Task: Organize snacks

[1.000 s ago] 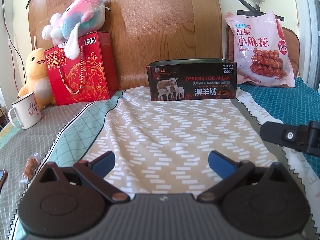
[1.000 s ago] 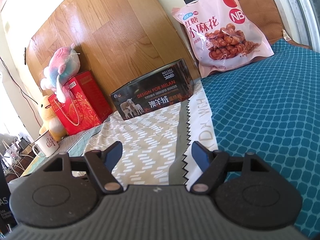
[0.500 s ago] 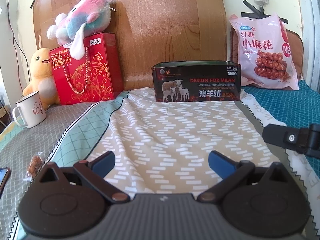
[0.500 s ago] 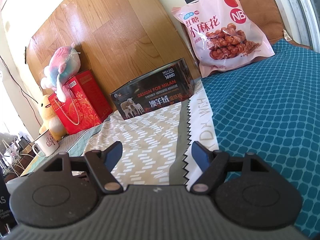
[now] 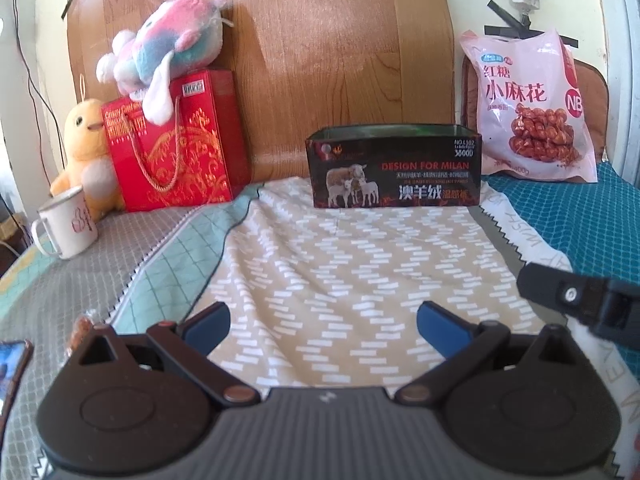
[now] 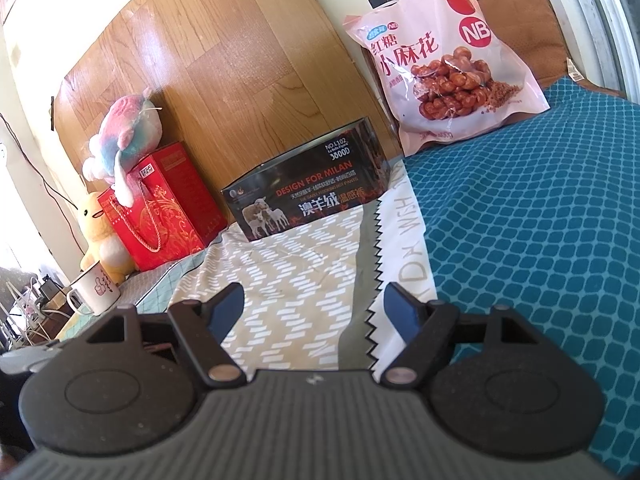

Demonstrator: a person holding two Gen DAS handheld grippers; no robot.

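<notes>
Nothing sorted yet: left gripper (image 5: 322, 320) and right gripper (image 6: 314, 304) both hung wide open, empty; pink snack bag (image 6: 444, 60) outside open dark box (image 5: 394, 170), small wrapped snack (image 5: 78, 330) loose

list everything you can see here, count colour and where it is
snack bag: 1, pink, upright at the back right on the teal cover
open box: 1, black, back centre on the patterned cloth
gift bag: 1, red, back left
plush toy: 1, pink and blue, atop the gift bag
duck plush: 1, yellow, left of the gift bag
mug: 1, white, far left
small wrapped snack: 1, brownish, near left
phone: 1, partly seen, left edge
left gripper: open, empty
right gripper: open, empty
</notes>
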